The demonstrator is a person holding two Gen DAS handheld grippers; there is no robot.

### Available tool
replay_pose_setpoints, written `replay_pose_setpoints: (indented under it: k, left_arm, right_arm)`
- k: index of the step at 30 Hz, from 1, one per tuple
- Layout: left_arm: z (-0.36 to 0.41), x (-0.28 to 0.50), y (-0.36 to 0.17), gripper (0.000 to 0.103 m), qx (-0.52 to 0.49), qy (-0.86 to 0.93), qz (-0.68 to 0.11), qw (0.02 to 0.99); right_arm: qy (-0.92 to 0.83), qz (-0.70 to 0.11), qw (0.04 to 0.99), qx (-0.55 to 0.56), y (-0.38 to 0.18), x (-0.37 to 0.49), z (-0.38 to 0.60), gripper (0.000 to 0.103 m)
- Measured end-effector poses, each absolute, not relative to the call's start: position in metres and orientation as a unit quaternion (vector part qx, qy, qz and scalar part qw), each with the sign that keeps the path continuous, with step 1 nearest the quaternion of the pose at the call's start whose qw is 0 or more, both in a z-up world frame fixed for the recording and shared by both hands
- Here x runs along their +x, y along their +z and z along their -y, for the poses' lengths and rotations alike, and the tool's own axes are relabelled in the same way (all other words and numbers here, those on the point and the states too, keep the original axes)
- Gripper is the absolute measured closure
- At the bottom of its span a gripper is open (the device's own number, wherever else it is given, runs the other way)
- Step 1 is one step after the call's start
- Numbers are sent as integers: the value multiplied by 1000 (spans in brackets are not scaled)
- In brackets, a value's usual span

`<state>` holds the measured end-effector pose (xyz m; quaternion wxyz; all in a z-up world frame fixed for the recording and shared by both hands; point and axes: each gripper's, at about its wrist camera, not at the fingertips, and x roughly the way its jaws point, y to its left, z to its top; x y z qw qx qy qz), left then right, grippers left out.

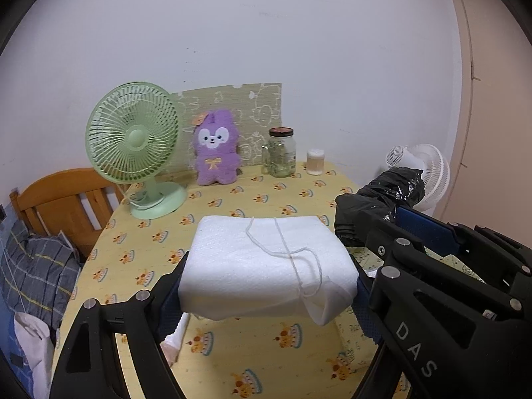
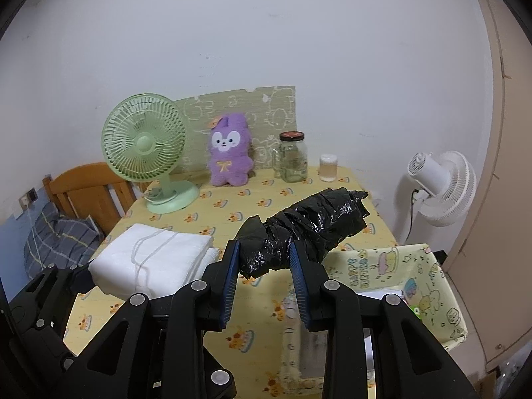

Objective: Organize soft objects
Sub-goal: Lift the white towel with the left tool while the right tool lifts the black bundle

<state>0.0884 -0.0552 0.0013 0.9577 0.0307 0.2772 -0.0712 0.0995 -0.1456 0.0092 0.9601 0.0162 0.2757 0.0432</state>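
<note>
Left gripper (image 1: pixel 269 286), jaws clamped on folded white string-tied cloth bundle (image 1: pixel 266 266), and right gripper (image 2: pixel 264 261), jaws clamped on crinkled black plastic roll (image 2: pixel 306 229), both above yellow cake-print table (image 1: pixel 266 196).

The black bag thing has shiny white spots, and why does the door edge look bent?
Right wrist view: the black plastic bundle in the right claw glints with room light; the fisheye lens bows the door frame. Left wrist view: same glints, same bowing.

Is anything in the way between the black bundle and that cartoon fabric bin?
Nothing visible. The right gripper holds the black plastic bundle in the air, and the fabric bin sits open just beside and below it.
</note>
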Motion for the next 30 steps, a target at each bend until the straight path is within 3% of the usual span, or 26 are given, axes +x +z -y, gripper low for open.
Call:
replay_pose_setpoints:
  k: [30]
  left_arm:
    - [137,107,-16,17,60,-146,-297,942]
  right_arm:
    - [-21,-282,958,39,-13,105,231,69]
